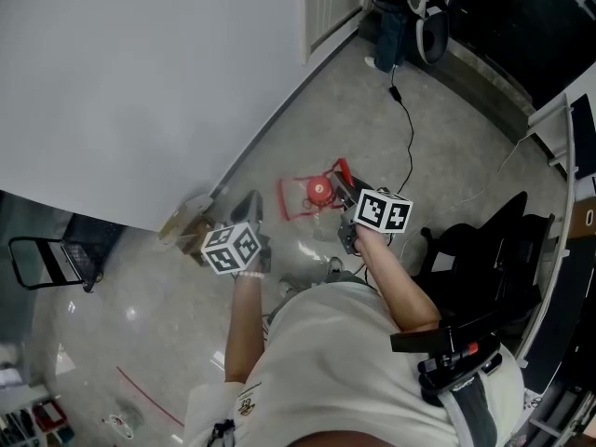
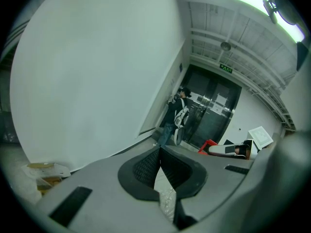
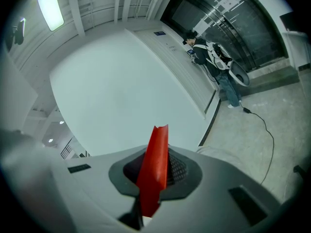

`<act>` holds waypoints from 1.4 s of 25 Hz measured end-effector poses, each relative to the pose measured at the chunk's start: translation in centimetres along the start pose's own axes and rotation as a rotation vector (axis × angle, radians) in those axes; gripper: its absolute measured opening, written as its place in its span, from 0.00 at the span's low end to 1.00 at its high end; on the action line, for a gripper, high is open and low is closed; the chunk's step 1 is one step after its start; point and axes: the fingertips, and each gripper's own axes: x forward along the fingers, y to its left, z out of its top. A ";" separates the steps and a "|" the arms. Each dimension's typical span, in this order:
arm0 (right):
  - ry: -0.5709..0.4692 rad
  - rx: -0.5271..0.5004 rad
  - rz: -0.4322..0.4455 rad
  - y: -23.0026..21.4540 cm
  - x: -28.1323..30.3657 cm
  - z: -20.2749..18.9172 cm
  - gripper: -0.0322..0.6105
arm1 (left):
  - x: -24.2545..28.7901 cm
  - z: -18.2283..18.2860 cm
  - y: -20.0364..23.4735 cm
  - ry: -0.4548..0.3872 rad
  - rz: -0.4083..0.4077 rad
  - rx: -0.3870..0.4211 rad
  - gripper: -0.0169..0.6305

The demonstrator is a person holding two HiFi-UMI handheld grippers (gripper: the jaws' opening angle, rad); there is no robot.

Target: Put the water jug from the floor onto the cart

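The clear water jug (image 1: 309, 242) with a red cap (image 1: 319, 191) hangs between my two grippers, just above the floor in the head view. A red handle frame (image 1: 291, 199) surrounds its neck. My right gripper (image 1: 345, 196) is shut on a red bar of that frame (image 3: 154, 164), which stands upright between its pads. My left gripper (image 1: 252, 205) sits at the jug's left side. Its pads (image 2: 146, 169) meet at the tips, and crinkled clear plastic (image 2: 168, 200) shows in the gap between them. No cart is in any view.
A cardboard box (image 1: 184, 222) lies by the big white wall panel (image 1: 140, 73), left of the left gripper. A black cable (image 1: 408, 124) runs across the floor. A black chair (image 1: 484, 250) stands at the right and a person (image 1: 402, 12) stands at the far end.
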 end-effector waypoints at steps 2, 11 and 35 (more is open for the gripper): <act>-0.002 0.000 0.006 0.1 0.1 0.1 0.11 | 0.1 0.2 -0.2 -0.005 -0.010 -0.004 0.03; -0.013 0.000 0.022 0.3 0.7 0.8 0.11 | 0.1 1.3 -0.3 -0.025 -0.003 0.018 0.03; 0.164 -0.123 0.186 3.8 2.4 -1.9 0.11 | -4.8 -0.8 1.5 -0.097 0.209 -0.043 0.03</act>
